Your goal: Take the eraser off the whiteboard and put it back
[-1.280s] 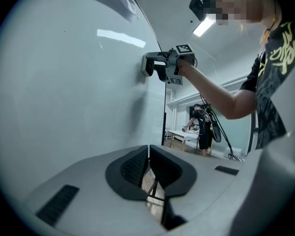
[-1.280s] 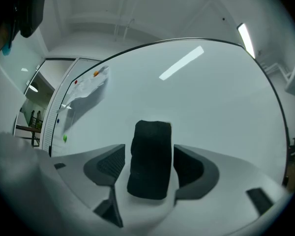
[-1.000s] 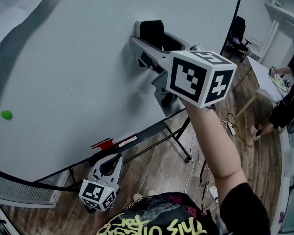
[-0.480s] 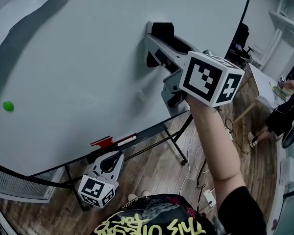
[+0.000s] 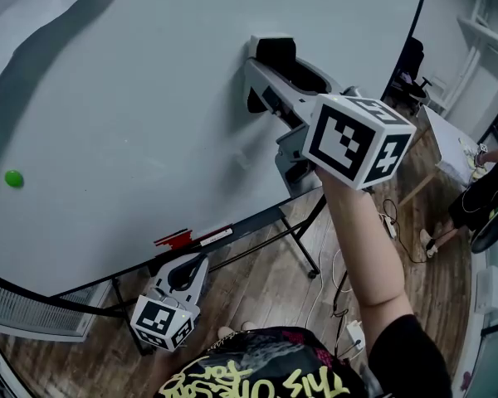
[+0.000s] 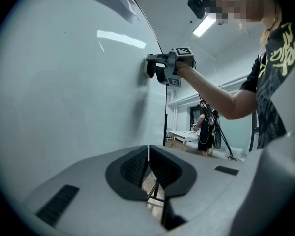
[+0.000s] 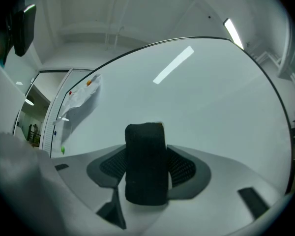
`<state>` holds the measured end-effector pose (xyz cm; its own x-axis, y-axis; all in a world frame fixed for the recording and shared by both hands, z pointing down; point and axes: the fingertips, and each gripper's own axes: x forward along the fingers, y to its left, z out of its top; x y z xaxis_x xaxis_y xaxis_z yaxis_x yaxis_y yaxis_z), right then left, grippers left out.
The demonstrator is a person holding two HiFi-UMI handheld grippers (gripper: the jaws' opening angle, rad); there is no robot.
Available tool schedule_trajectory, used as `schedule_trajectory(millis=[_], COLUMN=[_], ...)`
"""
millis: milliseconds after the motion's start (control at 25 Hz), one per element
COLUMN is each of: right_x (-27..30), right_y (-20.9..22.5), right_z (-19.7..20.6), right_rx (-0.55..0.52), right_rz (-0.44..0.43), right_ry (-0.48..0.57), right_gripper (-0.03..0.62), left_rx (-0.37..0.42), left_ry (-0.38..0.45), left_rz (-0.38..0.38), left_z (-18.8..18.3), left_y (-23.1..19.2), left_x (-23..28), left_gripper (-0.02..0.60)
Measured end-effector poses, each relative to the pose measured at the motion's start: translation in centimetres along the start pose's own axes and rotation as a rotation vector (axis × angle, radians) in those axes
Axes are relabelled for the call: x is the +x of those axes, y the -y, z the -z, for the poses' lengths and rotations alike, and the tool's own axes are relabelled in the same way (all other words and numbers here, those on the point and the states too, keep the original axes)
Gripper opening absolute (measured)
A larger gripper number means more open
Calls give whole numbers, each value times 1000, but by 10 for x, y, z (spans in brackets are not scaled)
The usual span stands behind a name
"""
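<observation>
The right hand-held gripper (image 5: 270, 71) has just been closing its jaws on the black eraser (image 7: 145, 163) between them, against the whiteboard (image 5: 133, 98); both pads touch it.

The eraser (image 5: 275, 50) stands between the jaws of the right gripper (image 5: 264, 75), against the whiteboard (image 5: 133, 98), upper middle. These jaws have just been closing.

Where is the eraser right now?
In the head view, upper centre, the eraser sits against the whiteboard, between the jaws of the right tool, which have just been closing on it.
</observation>
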<state>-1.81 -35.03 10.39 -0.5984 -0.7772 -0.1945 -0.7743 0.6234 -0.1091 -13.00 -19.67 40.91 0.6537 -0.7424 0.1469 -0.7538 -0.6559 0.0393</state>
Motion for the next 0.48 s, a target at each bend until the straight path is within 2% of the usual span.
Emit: schedule_trajectory(millis=[280,480], right_x=[-8,-25], right_y=[3,1], right_z=[3,3], right_rx=[67,53], right_rz=[-28,-35], right_ry=[21,23], right_gripper=[238,238], left_rx=[1,2], left_ry=[-4,10], left_rz=[-10,-15], left_z=[1,-5], left_y=[-1,3], left_x=[0,-1], left_gripper=[15,15])
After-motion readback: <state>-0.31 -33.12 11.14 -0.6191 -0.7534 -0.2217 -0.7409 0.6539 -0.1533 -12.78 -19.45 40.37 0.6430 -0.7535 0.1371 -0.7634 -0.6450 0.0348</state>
